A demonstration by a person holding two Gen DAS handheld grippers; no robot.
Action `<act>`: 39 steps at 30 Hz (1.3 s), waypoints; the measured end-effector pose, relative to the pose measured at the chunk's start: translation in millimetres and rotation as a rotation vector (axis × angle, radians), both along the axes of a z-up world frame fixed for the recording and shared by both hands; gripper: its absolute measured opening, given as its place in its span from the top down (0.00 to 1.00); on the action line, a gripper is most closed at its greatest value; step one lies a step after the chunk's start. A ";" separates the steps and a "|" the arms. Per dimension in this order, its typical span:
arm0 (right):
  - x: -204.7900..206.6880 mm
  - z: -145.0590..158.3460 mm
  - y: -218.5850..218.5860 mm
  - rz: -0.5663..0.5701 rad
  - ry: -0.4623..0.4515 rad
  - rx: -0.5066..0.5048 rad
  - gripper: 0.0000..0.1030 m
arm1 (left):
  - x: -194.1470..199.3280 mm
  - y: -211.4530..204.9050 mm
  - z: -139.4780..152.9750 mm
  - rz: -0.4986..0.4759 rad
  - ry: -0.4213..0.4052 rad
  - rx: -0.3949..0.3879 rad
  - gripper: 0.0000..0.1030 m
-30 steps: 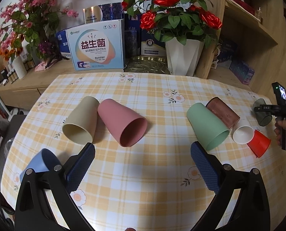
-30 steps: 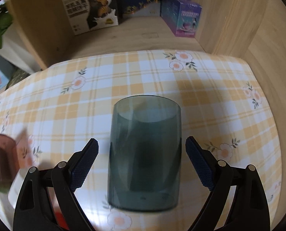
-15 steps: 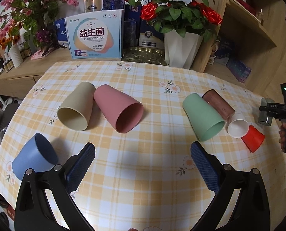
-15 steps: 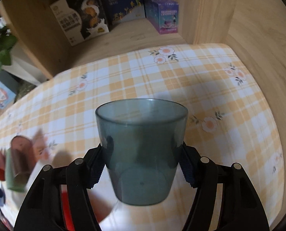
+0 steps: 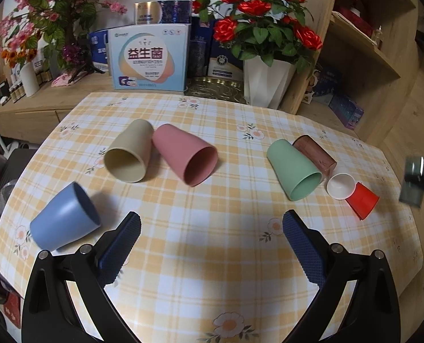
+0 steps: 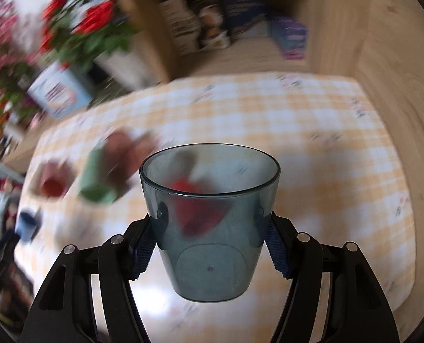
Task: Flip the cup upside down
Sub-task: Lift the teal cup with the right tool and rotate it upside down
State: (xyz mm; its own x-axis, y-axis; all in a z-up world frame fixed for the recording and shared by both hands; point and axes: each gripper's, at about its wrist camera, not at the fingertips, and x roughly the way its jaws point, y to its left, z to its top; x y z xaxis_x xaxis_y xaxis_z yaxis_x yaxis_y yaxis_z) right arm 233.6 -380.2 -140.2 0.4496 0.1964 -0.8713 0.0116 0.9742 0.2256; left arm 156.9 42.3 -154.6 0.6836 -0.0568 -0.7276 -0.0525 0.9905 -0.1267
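Observation:
My right gripper (image 6: 210, 245) is shut on a smoky grey see-through cup (image 6: 209, 223) and holds it in the air over the table, mouth pointing away from the camera. In the left wrist view this cup (image 5: 414, 180) is a blur at the far right, off the table edge. My left gripper (image 5: 212, 237) is open and empty above the near part of the checked tablecloth (image 5: 206, 257). On their sides lie a blue cup (image 5: 63, 225), a beige cup (image 5: 129, 151), a pink cup (image 5: 186, 154), a green cup (image 5: 293, 168), a brown cup (image 5: 314, 154), a white cup (image 5: 340, 185) and a red cup (image 5: 361, 200).
A white pot of red roses (image 5: 266, 85), a light blue box (image 5: 149, 57) and pink flowers (image 5: 40, 14) stand behind the table. Wooden shelves (image 5: 369, 57) rise at the right. The right wrist view is motion-blurred.
My right gripper closed on the grey cup, lifted it off the table and is swinging it. My left gripper has drawn back and risen, so the blue cup shows fully.

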 end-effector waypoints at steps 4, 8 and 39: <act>-33.3 -13.1 49.1 0.084 0.077 0.074 0.38 | -11.4 14.3 -0.5 0.023 -0.004 -0.006 0.06; -54.1 -41.3 102.1 0.152 0.175 0.178 0.38 | -22.5 28.5 -1.3 0.048 -0.004 0.018 0.06; -36.4 -119.4 278.0 0.220 0.274 0.277 0.37 | -38.1 63.6 -7.7 0.154 0.026 0.059 0.06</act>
State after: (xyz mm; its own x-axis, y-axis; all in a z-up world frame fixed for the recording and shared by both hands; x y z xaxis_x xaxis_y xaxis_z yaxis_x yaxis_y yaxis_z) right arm 197.2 -102.2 -259.6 0.1305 0.5044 -0.8536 -0.0936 0.8633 0.4959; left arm 118.8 105.9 -162.3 0.6619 0.0899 -0.7442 -0.2064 0.9763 -0.0656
